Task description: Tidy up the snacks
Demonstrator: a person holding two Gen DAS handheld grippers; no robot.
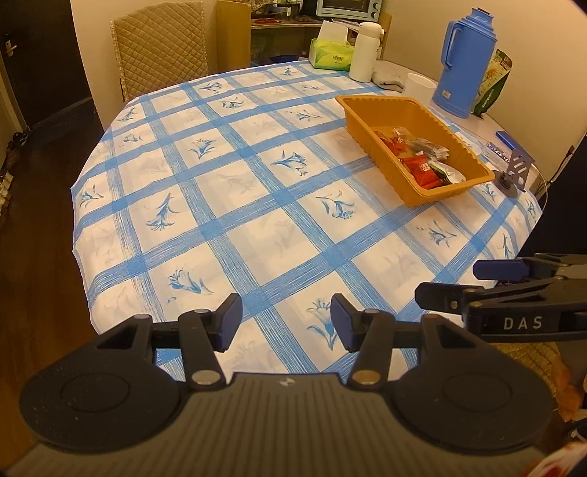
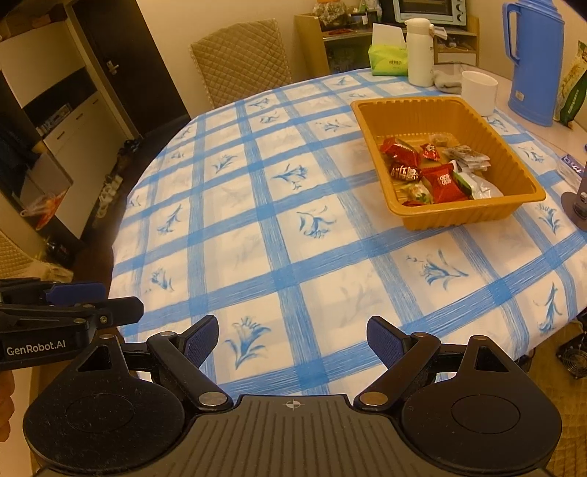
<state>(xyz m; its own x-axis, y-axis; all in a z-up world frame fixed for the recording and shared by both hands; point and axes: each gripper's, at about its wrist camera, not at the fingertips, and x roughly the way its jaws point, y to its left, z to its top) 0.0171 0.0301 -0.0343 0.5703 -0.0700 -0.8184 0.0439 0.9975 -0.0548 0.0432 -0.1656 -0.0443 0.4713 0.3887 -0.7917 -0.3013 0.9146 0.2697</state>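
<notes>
Nearest the cameras, the left hand-held gripper [image 1: 286, 321] hangs over the near edge of the tabletop [image 1: 234, 205] with its blue-padded fingers spread apart and nothing between them. The right hand-held gripper [image 2: 292, 339] sits just beside it at the same near edge, its fingers likewise spread wide and empty; each one shows in the other's view as a dark clamp entering from the side. The tabletop is round and covered by a white cloth with a blue check and blue flower prints, and the stretch in front of both grippers carries only that cloth. Farther back and to the right stands an orange plastic tray [image 2: 370, 121] with ribbed walls. The snacks [image 2: 440, 176] lie inside it, bunched toward its near end: red wrapped sweets, a red packet with white lettering, some clear-wrapped dark pieces and a silver-and-green pouch. Just right of the tray a small dark stand [image 1: 513, 172] rests on the cloth. Beyond the tray are a white cup [image 2: 478, 91], a grey cloth [image 2: 445, 80], a white flask [image 2: 420, 51] and a green tissue pack [image 2: 388, 58]. A tall blue thermos jug [image 2: 535, 62] stands at the far right with a green bag [image 2: 570, 91] beside it. Behind the tabletop a quilted chair [image 1: 161, 47] faces the wall, and a toaster oven [image 1: 348, 7] sits on a shelf.
</notes>
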